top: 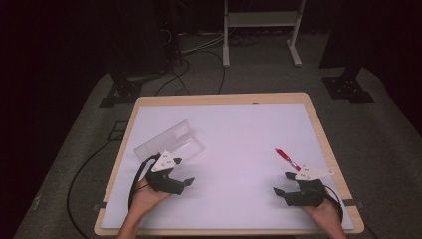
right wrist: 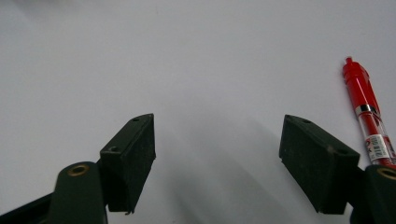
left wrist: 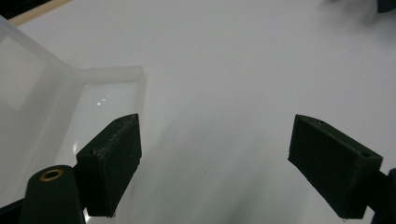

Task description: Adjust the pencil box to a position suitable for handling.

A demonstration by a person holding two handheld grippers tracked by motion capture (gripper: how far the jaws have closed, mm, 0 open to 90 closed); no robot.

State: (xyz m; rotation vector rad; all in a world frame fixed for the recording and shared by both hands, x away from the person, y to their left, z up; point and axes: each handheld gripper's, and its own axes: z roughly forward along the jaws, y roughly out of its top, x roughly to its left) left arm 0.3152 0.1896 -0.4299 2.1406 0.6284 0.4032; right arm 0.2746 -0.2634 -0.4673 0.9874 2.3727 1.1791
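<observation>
Pen (right wrist: 369, 119) lies just outside right gripper (right wrist: 217, 158), jaws spread, empty. Left gripper (left wrist: 215, 163) likewise agape beside clear box (top: 171, 142). Risk: closing now misses pen or nudges it rolling.

The white table surface (top: 239, 144) is evenly and brightly lit from above, while the floor and room beyond its far edge fall into darkness. In both gripper views soft grey shadows spread under the black jaws. Small glints mark the clear box (left wrist: 100, 100), and the left gripper view's top right corner is blurred.
</observation>
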